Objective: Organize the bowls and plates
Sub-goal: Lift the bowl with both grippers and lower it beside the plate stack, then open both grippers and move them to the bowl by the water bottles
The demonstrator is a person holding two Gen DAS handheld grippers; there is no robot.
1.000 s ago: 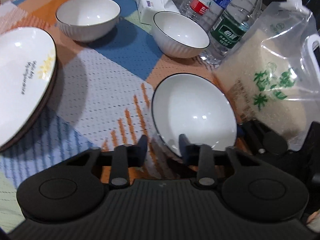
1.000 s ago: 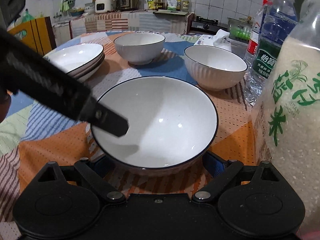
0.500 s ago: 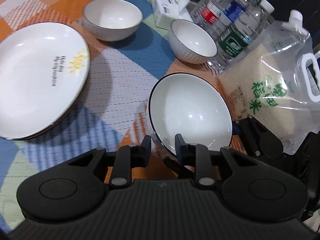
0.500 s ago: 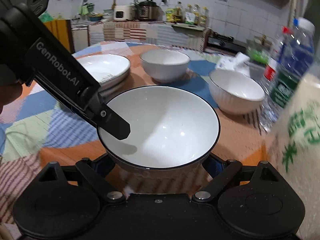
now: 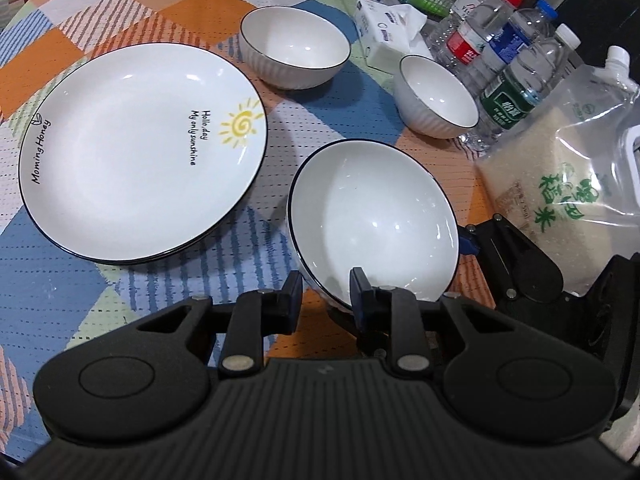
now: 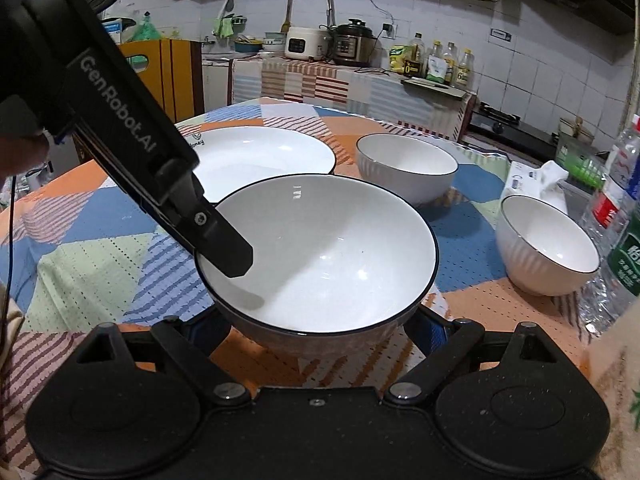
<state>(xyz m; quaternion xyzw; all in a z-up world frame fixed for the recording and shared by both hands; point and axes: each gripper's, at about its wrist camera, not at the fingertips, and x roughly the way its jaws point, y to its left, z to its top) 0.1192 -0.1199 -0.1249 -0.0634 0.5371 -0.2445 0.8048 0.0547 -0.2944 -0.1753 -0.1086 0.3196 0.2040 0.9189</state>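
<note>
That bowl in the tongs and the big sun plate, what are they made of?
Bowl: likely glazed ceramic, glossy white with sharp light glints and a thin dark rim. Sun plate: the same glossy white glaze, dark rim, printed lettering; probably ceramic too.

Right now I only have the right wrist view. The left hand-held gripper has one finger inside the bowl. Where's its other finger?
Observer: Outside the wall. In the left wrist view, the left hand-held gripper has the rim of the bowl pinched between its fingers.
Operator: Is the plate behind it a single one?
Observer: Probably not. A second dark rim shows under the near edge of the plate, so it looks stacked.
Operator: What is the bag on my right edge?
Observer: It's a clear rice pouch with a white spout cap on top, standing close beside the bowl.
</note>
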